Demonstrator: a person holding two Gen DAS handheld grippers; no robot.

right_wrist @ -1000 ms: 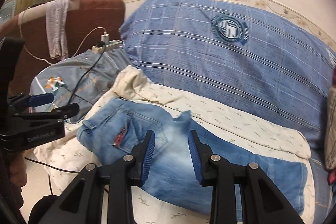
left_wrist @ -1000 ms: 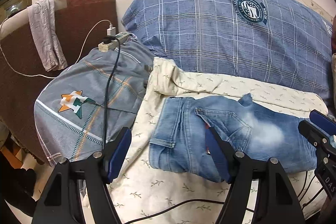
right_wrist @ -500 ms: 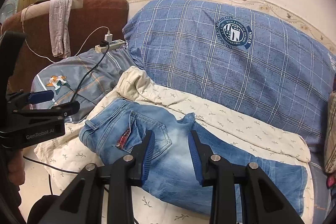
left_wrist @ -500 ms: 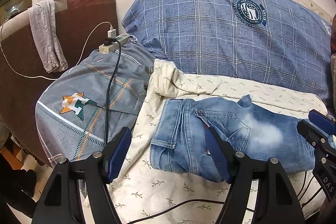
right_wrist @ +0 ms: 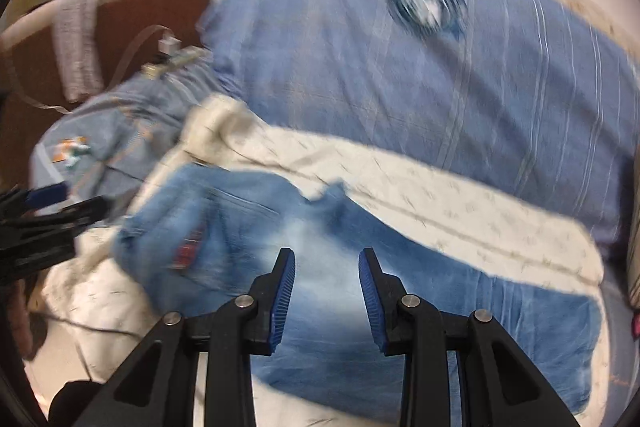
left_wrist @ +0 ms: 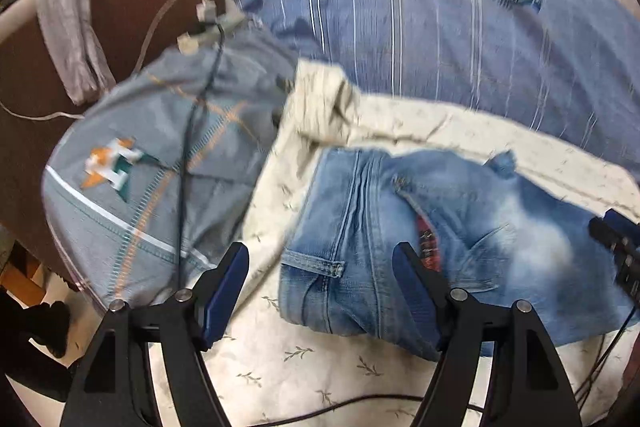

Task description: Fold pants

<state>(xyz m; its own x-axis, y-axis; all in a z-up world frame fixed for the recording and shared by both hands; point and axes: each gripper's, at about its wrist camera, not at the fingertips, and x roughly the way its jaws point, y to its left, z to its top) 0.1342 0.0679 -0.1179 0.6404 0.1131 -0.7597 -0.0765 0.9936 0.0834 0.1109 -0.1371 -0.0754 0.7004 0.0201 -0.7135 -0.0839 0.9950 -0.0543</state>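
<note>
Left wrist view: I am looking down at the jeans (left_wrist: 420,227) lying on the cream sheet (left_wrist: 304,355) on the bed. They are already doubled over, leg on leg, with the waist end on my left and the back pocket facing up. My left gripper (left_wrist: 320,283) is standing wide apart with nothing between its pads. It is hanging just over the waist corner of the jeans. I think I am keeping it wide so it can take a thick bite of the stacked denim there.

In the right wrist view, my right gripper (right_wrist: 326,291) is standing partly apart too, also holding nothing. It is pointing down over the pale, faded middle of the jeans (right_wrist: 360,287). The picture is blurry, so I cannot tell if the tips are touching the cloth. I think not yet.

The big blue checked pillow (left_wrist: 420,19) is sitting behind the jeans, and a grey pillow (left_wrist: 152,179) with a black cable (left_wrist: 184,171) across it is just beside them on the left. The jeans are lying flat and apart from both, so there is room to fold.

I am guessing the next step is one more fold, so each gripper is lining up over its own part of the jeans. The cable near the sheet edge could snag.
</note>
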